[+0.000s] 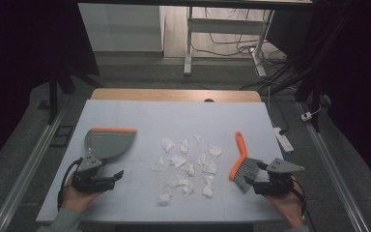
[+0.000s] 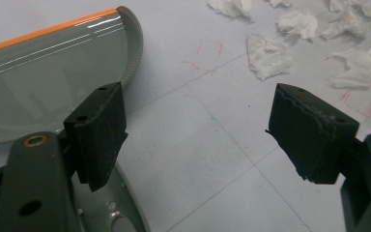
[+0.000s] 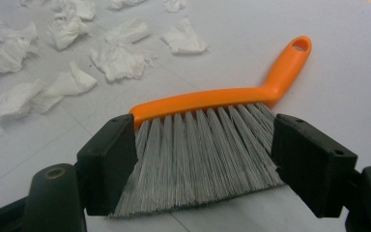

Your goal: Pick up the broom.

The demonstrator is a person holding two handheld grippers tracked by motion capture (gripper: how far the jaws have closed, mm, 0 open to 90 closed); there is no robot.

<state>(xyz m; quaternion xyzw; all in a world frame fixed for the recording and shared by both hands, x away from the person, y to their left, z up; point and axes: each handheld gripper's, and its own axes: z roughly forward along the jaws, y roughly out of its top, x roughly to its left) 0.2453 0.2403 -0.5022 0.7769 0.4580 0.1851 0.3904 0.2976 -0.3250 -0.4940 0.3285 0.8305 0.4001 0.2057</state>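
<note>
A grey dustpan [image 1: 108,141] with an orange lip lies at the left of the white table; its pan [image 2: 53,82] sits just left of and under my left jaw. My left gripper [image 1: 117,177] [image 2: 203,130] hovers at the dustpan's near end, open, with bare table between the jaws. A hand brush [image 1: 241,164] with an orange handle [image 3: 222,99] and grey bristles lies at the right. My right gripper [image 1: 254,174] [image 3: 203,159] stands open with its jaws either side of the bristles. Several crumpled white paper scraps [image 1: 186,166] [image 2: 268,55] [image 3: 118,60] are scattered between the two tools.
The white mat [image 1: 174,116] covers a wooden table whose far edge [image 1: 174,94] shows. A power strip [image 1: 283,137] lies beyond the table's right edge. Desk legs [image 1: 188,43] and cables stand on the floor behind.
</note>
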